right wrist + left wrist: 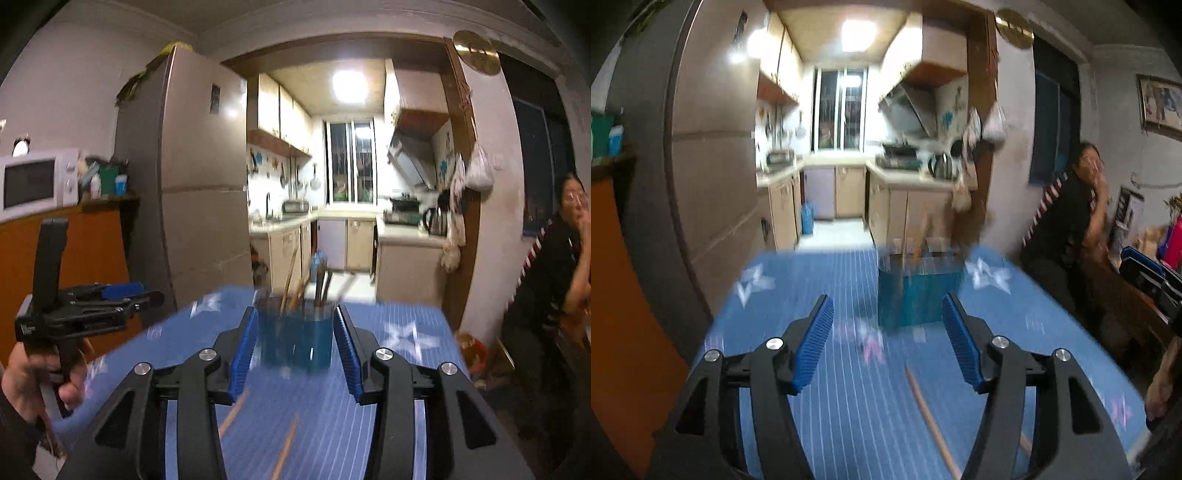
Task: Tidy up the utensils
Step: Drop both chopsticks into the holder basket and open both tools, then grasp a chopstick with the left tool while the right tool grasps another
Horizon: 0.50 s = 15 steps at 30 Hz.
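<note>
Right now my left gripper (886, 308) has its blue ribbed pads (814, 347) spread wide with nothing between them, hovering above the blue striped tablecloth with white star prints (820, 280). Ahead of it stands the translucent blue cylindrical utensil cup (918, 291), upright near the far edge of the table, with several wooden chopsticks and darker handles poking out of its top; motion blur keeps me from counting them. A single loose wooden chopstick (929, 417) lies flat on the cloth, running under my left gripper's right finger towards the near edge. From the right wrist view, my right gripper (295, 341) is likewise spread wide, its pads (243, 354) framing the cup (295, 339) on either side, though I cannot tell whether they touch it or merely sit in front of it. Two blurred wooden chopsticks (232, 410) lie on the cloth (402, 336) between and below those fingers. At the left of that view a hand (33, 373) holds the left gripper (147, 293), raised off the table. A person in dark clothing (550, 266) sits at the right, beside the table.
</note>
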Available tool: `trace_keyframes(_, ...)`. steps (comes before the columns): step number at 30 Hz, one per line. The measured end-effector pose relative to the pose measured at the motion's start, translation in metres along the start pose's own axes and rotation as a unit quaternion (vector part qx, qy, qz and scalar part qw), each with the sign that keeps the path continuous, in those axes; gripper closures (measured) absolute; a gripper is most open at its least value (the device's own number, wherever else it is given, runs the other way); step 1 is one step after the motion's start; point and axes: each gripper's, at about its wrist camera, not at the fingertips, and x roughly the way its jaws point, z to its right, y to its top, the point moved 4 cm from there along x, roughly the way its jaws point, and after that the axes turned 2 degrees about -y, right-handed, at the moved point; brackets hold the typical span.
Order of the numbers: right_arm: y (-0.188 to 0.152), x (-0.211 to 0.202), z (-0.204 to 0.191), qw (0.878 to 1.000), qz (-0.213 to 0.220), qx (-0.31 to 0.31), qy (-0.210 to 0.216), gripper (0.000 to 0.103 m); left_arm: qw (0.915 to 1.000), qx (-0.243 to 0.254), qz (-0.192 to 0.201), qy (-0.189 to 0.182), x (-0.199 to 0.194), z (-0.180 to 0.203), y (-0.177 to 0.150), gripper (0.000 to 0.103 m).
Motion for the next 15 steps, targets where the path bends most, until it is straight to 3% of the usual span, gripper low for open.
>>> trace_keyframes(4, -0.081, -0.027, -0.013, 0.998, -0.055, 0.021, -0.006, 0.059, 0.9983, -0.003, -0.059, -0.002, -0.004, 0.012, -0.074, 0.044)
trace_keyframes(8, -0.140, -0.037, -0.029, 0.994, -0.106, 0.037, -0.006, 0.059, 0.9928, 0.004, -0.117, -0.026, -0.002, 0.035, -0.135, 0.044)
trace_keyframes(12, -0.181, -0.041, -0.044, 0.990, -0.137, 0.042, -0.009, 0.060, 0.9901, -0.001, -0.132, -0.048, -0.001, 0.048, -0.155, 0.044)
trace_keyframes(15, -0.196, -0.039, -0.048, 0.987, -0.154, 0.056, 0.002, 0.067, 0.9892, -0.002, -0.137, -0.053, 0.002, 0.053, -0.159, 0.044)
